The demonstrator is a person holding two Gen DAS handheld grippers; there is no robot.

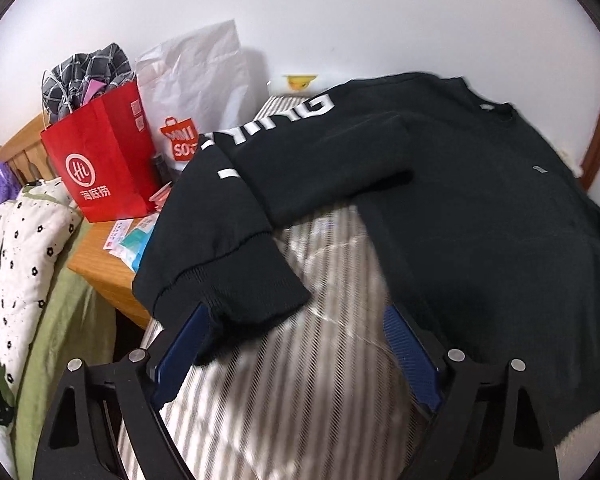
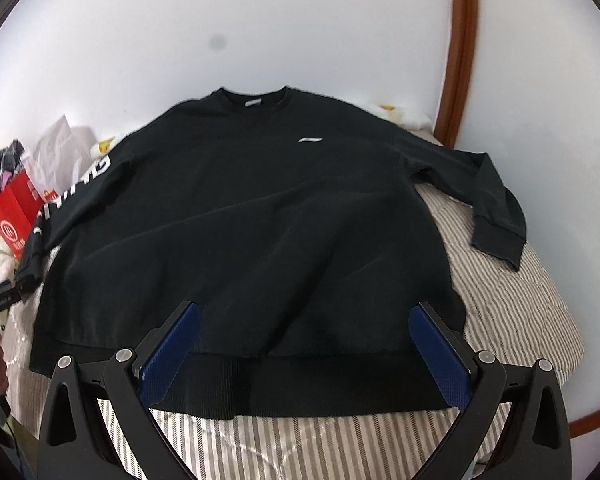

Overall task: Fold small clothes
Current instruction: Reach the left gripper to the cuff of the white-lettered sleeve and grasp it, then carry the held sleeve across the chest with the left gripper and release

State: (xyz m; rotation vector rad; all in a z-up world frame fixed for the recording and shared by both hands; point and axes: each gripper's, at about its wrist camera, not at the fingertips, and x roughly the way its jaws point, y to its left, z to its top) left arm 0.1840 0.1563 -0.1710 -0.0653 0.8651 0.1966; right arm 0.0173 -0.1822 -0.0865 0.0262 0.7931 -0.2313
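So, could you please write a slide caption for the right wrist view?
Open right gripper above the hem of a black sweatshirt spread flat on a striped bedcover.

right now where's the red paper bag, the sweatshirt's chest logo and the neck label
red paper bag (image 1: 100, 152): left wrist view, on its front face.
chest logo (image 2: 310, 140): right wrist view, on the white mark.
neck label (image 2: 253, 103): right wrist view, on the tag inside the collar.

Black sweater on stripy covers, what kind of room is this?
Probably a bedroom. The black sweater lies spread on a striped quilt like a bed's, a flowery blanket is bunched alongside, and a wooden bedside table holds shopping bags.
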